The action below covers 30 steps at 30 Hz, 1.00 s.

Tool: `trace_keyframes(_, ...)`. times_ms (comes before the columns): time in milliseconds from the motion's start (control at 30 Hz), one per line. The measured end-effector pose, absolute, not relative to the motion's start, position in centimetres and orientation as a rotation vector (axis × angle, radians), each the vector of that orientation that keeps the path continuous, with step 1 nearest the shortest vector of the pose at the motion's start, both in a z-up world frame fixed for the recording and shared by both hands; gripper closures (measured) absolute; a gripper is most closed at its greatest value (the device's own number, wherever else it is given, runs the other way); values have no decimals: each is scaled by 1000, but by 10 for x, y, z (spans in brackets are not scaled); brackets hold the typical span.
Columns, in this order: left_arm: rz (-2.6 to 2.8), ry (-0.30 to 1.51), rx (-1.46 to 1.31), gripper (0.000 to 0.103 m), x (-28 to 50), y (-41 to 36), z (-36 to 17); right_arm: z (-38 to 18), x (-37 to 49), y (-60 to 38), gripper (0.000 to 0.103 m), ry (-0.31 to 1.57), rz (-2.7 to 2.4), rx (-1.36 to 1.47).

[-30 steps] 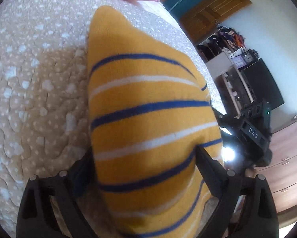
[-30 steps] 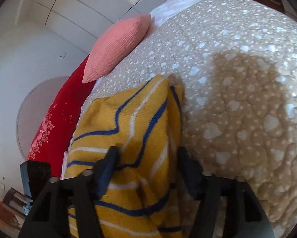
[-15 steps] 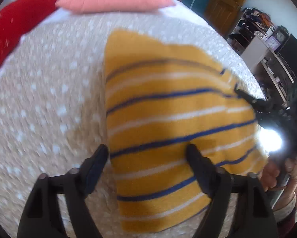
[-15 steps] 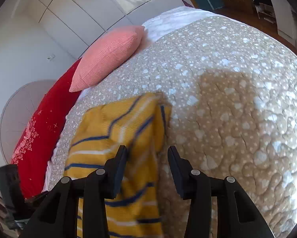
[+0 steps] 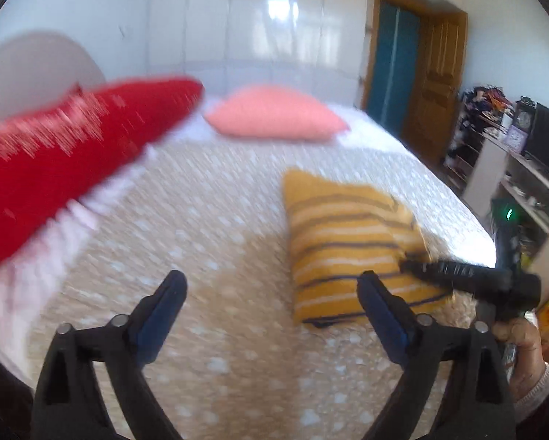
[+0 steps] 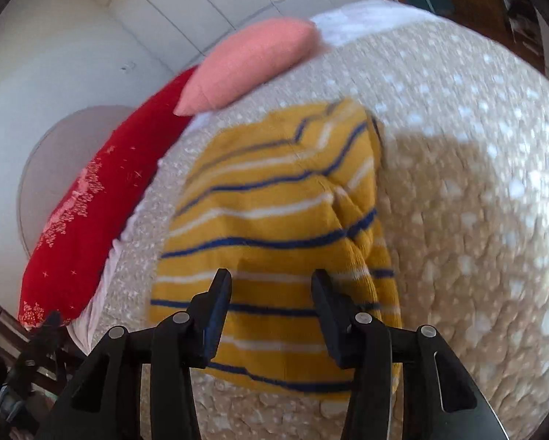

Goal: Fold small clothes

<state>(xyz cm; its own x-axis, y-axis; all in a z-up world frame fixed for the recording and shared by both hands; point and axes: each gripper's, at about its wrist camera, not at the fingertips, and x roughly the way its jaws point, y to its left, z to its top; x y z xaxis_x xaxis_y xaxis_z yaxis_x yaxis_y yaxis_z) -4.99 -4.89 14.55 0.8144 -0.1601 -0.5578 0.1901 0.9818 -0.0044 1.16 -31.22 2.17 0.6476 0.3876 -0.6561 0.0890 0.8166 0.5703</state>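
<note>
1. Bed with beige white-speckled quilted cover point(image 5: 215, 242): soft, puffy surface. The mustard-yellow knit garment with blue and white stripes point(image 6: 274, 227) lies on it as a folded rectangle, towards the bed's right side in the left wrist view. Risk: a nudge drags the fold open on the quilt.
2. Long red embroidered cushion point(image 5: 54, 168), left of the garment along the bed edge, well apart. Not in the way.
3. Pink knit pillow point(image 5: 274, 115) at the bed head, beyond the garment, well apart.
4. Garment itself: one side looks bunched and thicker in the right wrist view, so the fold may spring back or end uneven if not pressed flat.
5. Right gripper point(image 6: 271, 304): low over the garment's near part, jaws apart with nothing between them. Whether the tips touch the cloth, cannot tell. Risk: snagging the knit.
6. Left gripper point(image 5: 271, 304): over bare quilt left of the garment, jaws wide apart, holding nothing. Heavy blur here.
</note>
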Motion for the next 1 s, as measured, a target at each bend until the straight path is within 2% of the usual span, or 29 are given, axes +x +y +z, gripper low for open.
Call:
trace_keyframes(100,-77,366,82,0,-96,-35,175,22,-18,-311,50,813,155,659)
trace_keyframes(200,-31,300,89,0,-129,-30,191,38,-59,-303,40,762,155,652)
trace_keyframes(400,-96,410,70,0,-147,-34,189,86,-133,-293,38,688,100,454)
trace_keyframes(567,-113,491,23,0,-152,-25,183,157,-176,-324,37,652,-43,211)
trace_keyframes(767,-99,496,-12,0,-161,-25,189,240,-226,-363,18,594,-312,-72)
trace_keyframes(867,-118,516,-9,0,-162,-33,185,245,-238,-366,15,590,-370,-138)
trace_keyframes(1000,-152,579,16,0,-157,-45,169,202,-227,-353,12,661,-322,-140)
